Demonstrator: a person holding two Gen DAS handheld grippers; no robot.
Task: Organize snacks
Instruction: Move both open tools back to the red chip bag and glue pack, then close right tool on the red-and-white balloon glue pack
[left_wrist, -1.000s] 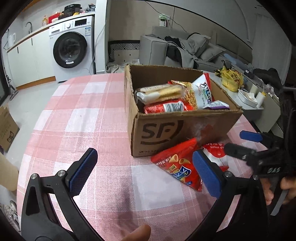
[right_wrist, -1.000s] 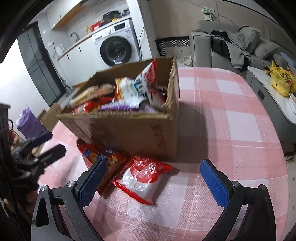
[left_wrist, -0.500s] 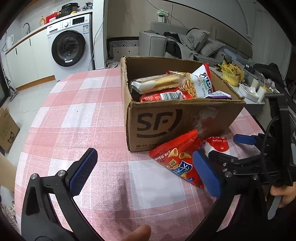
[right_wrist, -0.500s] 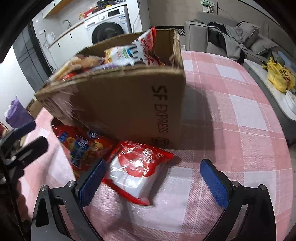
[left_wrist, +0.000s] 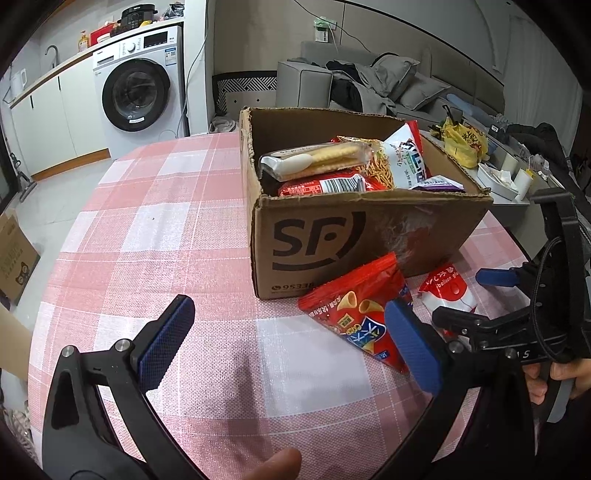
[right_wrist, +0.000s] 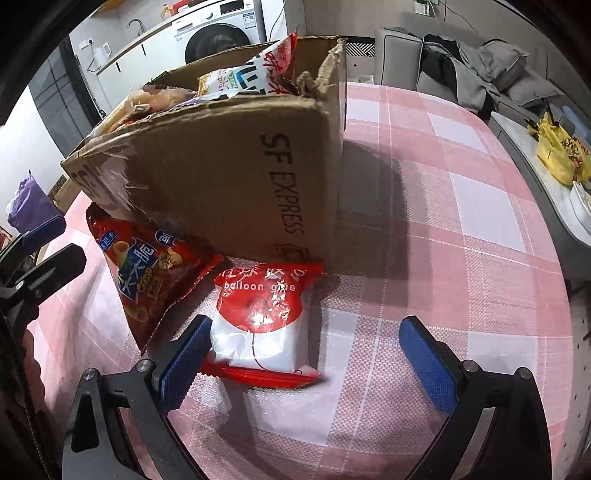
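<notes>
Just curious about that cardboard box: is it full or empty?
Nearly full. The box is open-topped, and snack packs are piled up to its rim, one white bag poking above it.

The cardboard box (right_wrist: 229, 177) hides the far ends of the red snack bag (right_wrist: 147, 273) and the white-and-red packet (right_wrist: 262, 317). The left gripper (left_wrist: 288, 343) covers that bag's near corner. Lower packets inside the box are buried.

Home: washing machine (left_wrist: 137, 98), grey sofa (left_wrist: 373, 83), checked tablecloth (left_wrist: 166, 236).
</notes>
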